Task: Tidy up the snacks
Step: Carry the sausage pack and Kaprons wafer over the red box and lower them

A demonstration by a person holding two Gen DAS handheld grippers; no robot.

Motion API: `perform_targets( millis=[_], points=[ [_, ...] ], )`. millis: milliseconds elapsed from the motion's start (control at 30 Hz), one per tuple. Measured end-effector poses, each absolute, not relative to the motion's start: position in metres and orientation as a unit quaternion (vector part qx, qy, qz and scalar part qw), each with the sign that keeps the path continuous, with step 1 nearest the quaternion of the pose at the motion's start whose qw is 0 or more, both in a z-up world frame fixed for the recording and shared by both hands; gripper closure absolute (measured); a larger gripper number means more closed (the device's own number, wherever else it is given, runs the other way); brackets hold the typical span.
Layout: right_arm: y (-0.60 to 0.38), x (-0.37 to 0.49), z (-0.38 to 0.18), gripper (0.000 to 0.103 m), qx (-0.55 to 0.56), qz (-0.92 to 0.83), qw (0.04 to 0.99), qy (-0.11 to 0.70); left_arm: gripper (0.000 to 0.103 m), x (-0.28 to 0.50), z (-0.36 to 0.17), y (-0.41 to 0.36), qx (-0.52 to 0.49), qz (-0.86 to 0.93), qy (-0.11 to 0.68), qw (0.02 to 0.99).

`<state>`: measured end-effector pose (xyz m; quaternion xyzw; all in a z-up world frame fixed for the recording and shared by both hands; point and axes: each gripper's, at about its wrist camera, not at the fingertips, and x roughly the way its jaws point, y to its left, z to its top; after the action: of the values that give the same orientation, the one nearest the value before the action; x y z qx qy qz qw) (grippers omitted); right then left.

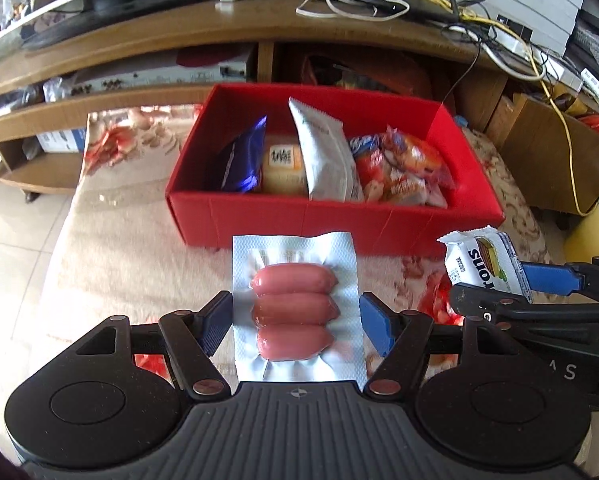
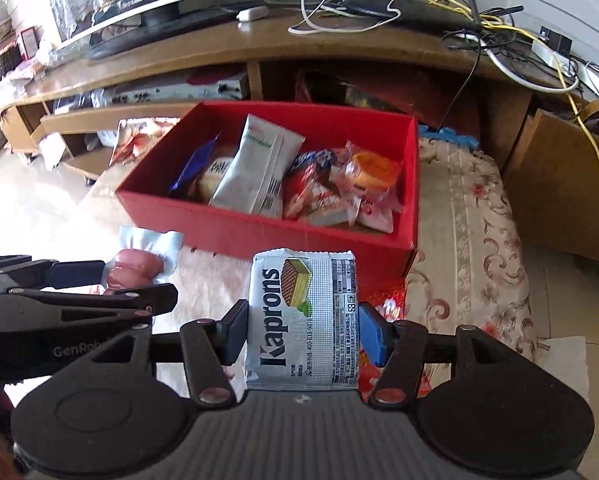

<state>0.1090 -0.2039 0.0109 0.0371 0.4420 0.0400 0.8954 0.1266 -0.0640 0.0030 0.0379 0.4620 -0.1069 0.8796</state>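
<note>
Sausages, a vacuum pack [image 1: 295, 308] pinched in the left hand-held gripper [image 1: 296, 322]. Right hand-held gripper [image 2: 303, 330] clamps the Kaprons wafer pack [image 2: 303, 320]; both hover just short of the red box [image 1: 339, 220].

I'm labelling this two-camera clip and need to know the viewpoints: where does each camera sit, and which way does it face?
Left wrist: sits on the left tongs, looking forward and down at the open red cardboard box; own fingers clamp the silver vacuum pack of three pink sausages; right tongs intrude at right.
Right wrist: sits on the right tongs, facing the same box; fingers clamp the silver Kaprons wafer packet; left tongs intrude at left.
Shared: box, both packets, wooden TV stand.
</note>
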Motion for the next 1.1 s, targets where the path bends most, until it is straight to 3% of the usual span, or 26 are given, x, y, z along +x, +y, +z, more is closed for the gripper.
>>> perform_targets(
  millis=[533,1100],
  points=[
    [-0.231,0.171,0.038,0.049,0.066,0.019,0.910,0.410,0.029,0.183,0.032,-0.090,0.051,-0.101,0.416,0.902],
    [-0.239,0.244,0.002,0.049,0.070,0.021,0.894,0.441,0.030,0.250,0.003,-0.098,0.050,-0.079,0.451,0.888]
  ],
)
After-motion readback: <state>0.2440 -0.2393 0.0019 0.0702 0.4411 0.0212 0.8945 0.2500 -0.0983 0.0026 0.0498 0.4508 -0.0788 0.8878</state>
